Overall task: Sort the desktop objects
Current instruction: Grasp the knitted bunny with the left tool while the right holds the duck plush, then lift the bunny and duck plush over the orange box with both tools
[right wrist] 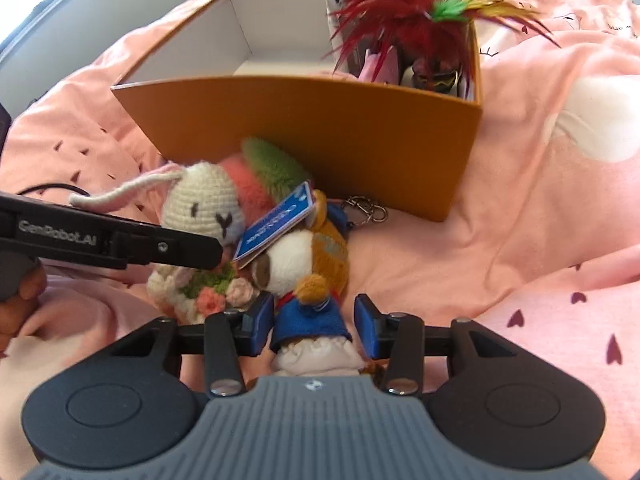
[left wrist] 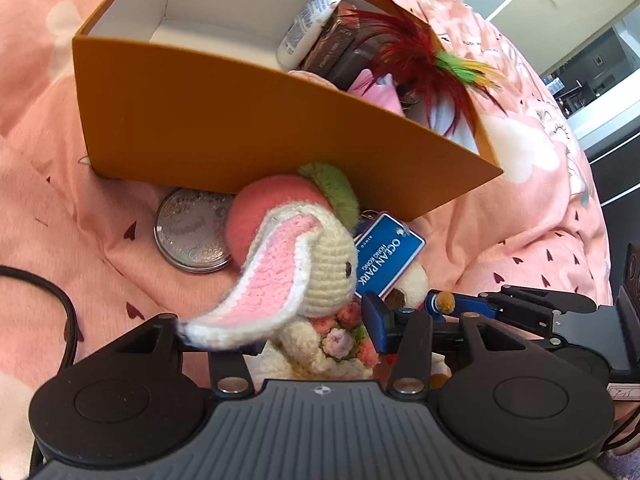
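A crocheted bunny (left wrist: 320, 276) with a flower bouquet lies in front of an orange box (left wrist: 224, 128). My left gripper (left wrist: 288, 320) stands around its body, jaws wide, the bunny's ear draped over the left finger. In the right wrist view the bunny (right wrist: 204, 208) sits left of a plush dog keychain (right wrist: 308, 264) with a blue "Ocean Park" tag (right wrist: 276, 220). My right gripper (right wrist: 314, 326) is open around the dog's blue lower part. The left gripper's finger (right wrist: 168, 246) crosses in front of the bunny.
The orange box (right wrist: 320, 128) holds a white tube (left wrist: 312, 20), a red feather toy (right wrist: 404, 20) and small items. A round silver tin (left wrist: 192, 232) and a pink-green plush ball (left wrist: 280, 204) lie by the box. A black cable (left wrist: 60, 300) runs at left. Everything rests on a pink blanket (right wrist: 540, 208).
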Demonstrator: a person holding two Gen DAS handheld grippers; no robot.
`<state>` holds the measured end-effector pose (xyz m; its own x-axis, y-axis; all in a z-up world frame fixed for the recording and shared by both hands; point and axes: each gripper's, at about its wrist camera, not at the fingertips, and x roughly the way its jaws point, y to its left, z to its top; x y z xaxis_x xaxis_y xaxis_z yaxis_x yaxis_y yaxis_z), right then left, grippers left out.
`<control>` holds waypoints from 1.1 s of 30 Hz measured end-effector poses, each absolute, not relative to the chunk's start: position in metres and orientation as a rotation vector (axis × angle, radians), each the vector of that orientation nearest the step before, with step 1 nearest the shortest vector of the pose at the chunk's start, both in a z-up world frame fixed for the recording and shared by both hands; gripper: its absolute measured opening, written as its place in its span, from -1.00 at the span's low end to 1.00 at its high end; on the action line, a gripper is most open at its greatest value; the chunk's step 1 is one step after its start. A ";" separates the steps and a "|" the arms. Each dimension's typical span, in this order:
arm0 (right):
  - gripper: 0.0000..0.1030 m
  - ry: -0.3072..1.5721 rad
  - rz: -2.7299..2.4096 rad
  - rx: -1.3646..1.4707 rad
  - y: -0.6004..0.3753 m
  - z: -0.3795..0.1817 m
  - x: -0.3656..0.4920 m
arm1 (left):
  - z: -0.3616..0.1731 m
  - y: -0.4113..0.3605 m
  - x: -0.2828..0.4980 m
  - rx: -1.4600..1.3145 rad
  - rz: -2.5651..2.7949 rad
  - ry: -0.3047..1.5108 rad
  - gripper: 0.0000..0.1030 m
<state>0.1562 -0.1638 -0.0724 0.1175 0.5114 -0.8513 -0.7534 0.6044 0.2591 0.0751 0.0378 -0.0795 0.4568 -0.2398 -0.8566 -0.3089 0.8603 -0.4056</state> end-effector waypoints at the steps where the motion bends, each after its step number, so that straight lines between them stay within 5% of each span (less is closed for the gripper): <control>1: -0.17 1.121 0.945 -0.243 -0.163 -0.074 0.156 | -0.081 0.038 0.075 -0.561 0.051 1.109 0.04; 11: -0.40 1.133 0.918 -0.100 -0.181 -0.057 0.156 | -0.065 0.036 0.067 -0.518 0.031 1.043 -0.31; 33: -0.41 0.858 0.968 0.202 -0.147 0.053 0.198 | 0.077 0.092 0.092 -0.353 -0.019 0.801 -0.33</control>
